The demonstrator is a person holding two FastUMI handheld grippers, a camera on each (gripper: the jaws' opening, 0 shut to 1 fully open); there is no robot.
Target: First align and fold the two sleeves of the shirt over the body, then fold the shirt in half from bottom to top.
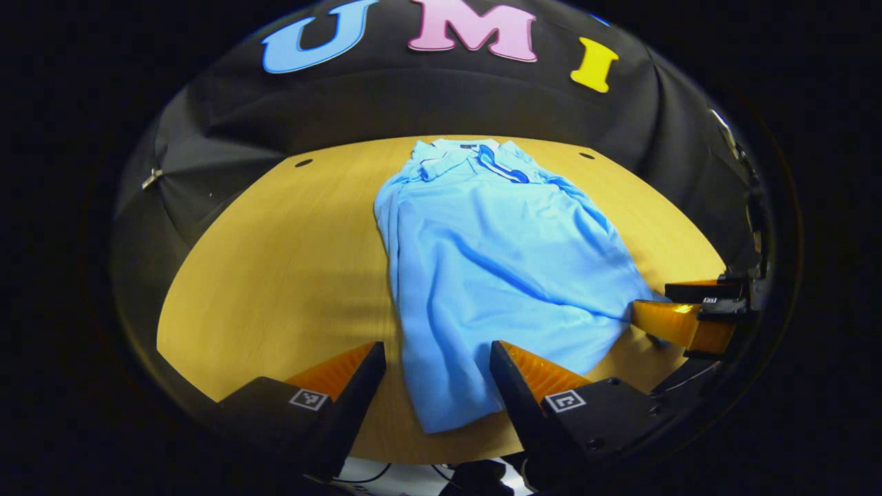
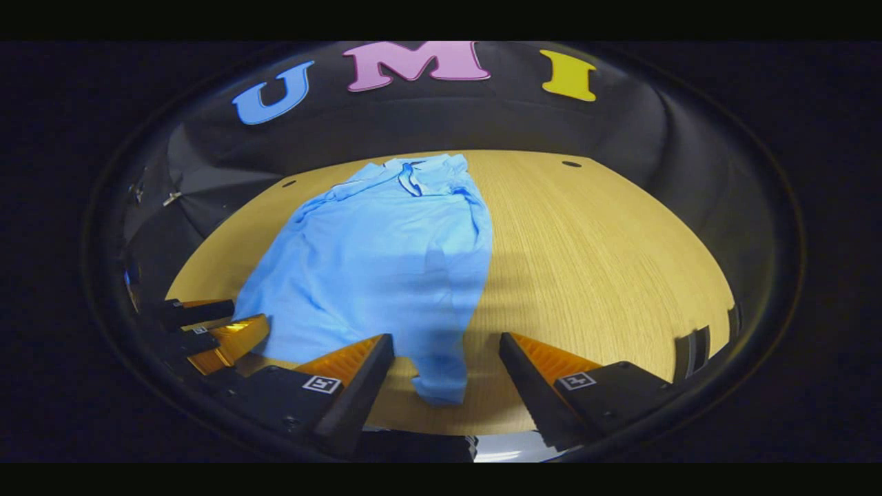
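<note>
Between the left gripper's [image 1: 437, 358] spread fingers, the near hem of the shirt [image 1: 496, 275] lies flat on the table [image 1: 275, 262], untouched. Over on the right, the right gripper [image 2: 446, 351] hangs just as wide apart above the hem's other corner, gripping nothing. Collar points toward the far edge, sleeves already folded over the body.

Left gripper [image 1: 437, 375]: two wedge-shaped fingers [image 1: 358, 386] with ribbed inner faces are sitting on black blocks, each showing a square white marker and small screws. Right gripper [image 2: 446, 372]: same build, same ribbing, same markers.
</note>
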